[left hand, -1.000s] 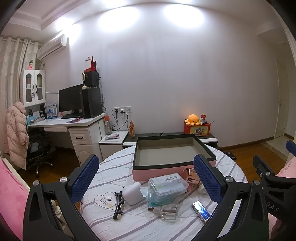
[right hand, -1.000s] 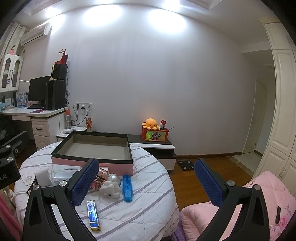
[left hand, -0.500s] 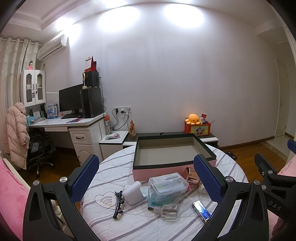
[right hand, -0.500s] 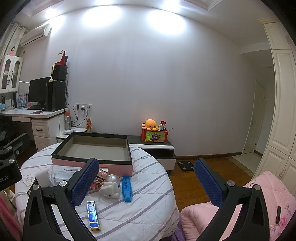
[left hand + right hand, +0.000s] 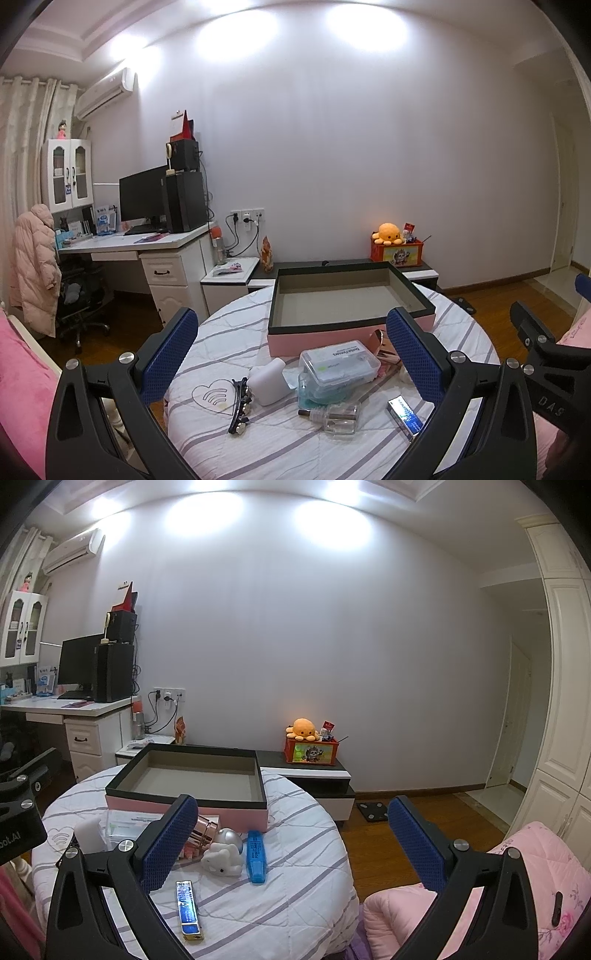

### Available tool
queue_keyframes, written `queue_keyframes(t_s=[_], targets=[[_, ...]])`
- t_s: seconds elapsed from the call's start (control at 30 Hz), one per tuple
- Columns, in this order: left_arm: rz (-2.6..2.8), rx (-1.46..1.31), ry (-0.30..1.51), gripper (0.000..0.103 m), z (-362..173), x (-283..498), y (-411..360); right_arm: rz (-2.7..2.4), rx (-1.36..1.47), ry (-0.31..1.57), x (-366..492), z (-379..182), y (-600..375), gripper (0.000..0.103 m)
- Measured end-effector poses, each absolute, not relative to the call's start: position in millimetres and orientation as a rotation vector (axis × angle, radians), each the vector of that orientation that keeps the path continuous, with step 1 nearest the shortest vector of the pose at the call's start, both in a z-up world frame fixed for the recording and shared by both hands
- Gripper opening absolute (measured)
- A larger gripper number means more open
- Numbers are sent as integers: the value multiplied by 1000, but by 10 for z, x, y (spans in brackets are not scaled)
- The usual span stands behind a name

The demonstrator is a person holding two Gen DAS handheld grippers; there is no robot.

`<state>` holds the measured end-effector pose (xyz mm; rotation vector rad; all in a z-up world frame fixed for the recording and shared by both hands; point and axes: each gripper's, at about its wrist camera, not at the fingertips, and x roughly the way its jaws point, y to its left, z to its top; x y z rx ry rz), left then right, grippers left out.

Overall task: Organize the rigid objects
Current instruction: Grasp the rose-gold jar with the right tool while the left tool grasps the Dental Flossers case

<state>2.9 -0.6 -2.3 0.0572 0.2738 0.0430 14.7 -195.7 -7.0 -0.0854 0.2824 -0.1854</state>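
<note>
Little is changing over the last second: both hand-held grippers, left (image 5: pixel 291 354) and right (image 5: pixel 291 840), are still hovering wide apart and empty. Clutter is lying at 6 o'clock of the empty box (image 5: pixel 347 301) on the bench (image 5: pixel 221 325), so sorting is not yet beginning.

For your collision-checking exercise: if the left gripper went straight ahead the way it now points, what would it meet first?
Probably the clear plastic box lying between the open left gripper fingers' line; depth is uncertain.
</note>
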Motion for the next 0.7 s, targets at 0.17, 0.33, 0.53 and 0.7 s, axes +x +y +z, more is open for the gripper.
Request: queue_keyframes(t_s=[0.17, 0.33, 0.53, 0.7], targets=[[52, 76, 318, 103, -84, 92, 12, -181, -78, 308, 245, -93, -2003, 103], [59, 89, 389, 103, -199, 253, 23, -174, -80, 364, 429, -184, -2047, 103], [60, 97, 490, 103, -406, 473, 38, -145, -91, 446, 615, -346, -2062, 103], [28, 99, 567, 103, -562, 625, 24, -126, -129, 499, 752, -501, -2042, 103]])
